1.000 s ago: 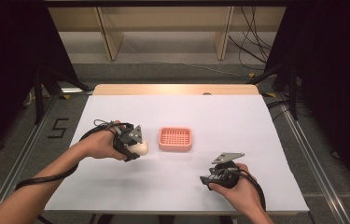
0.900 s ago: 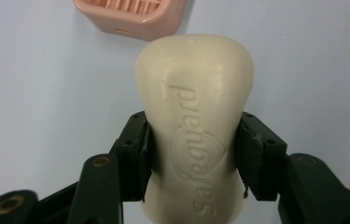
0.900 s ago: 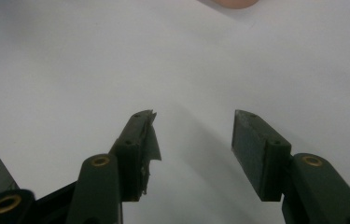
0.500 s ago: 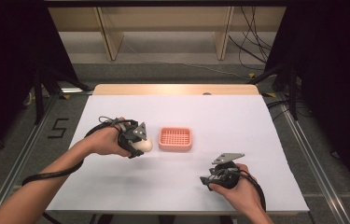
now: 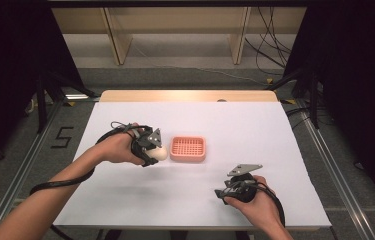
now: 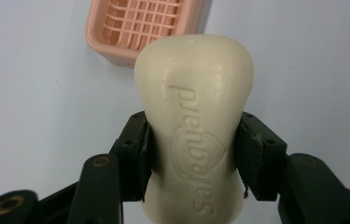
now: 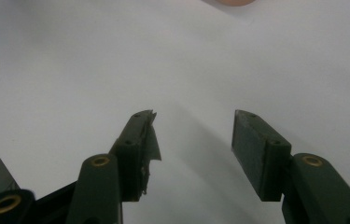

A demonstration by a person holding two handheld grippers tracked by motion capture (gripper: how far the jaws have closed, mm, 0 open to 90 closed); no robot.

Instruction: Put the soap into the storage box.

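**Soap bar held beside its dish**

White tabletop carries a pink, rectangular plastic soap dish with a grid floor. Just left of it, seemingly clear of the rim, the left gripper pinches a cream, embossed soap bar. The right gripper rests spread, nothing between its jaws.

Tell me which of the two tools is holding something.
The left tool: its jaws clamp a cream soap bar just short of the pink dish. The right tool stands open over bare white table, nothing between its jaws.

Soap left of dish (just beside).
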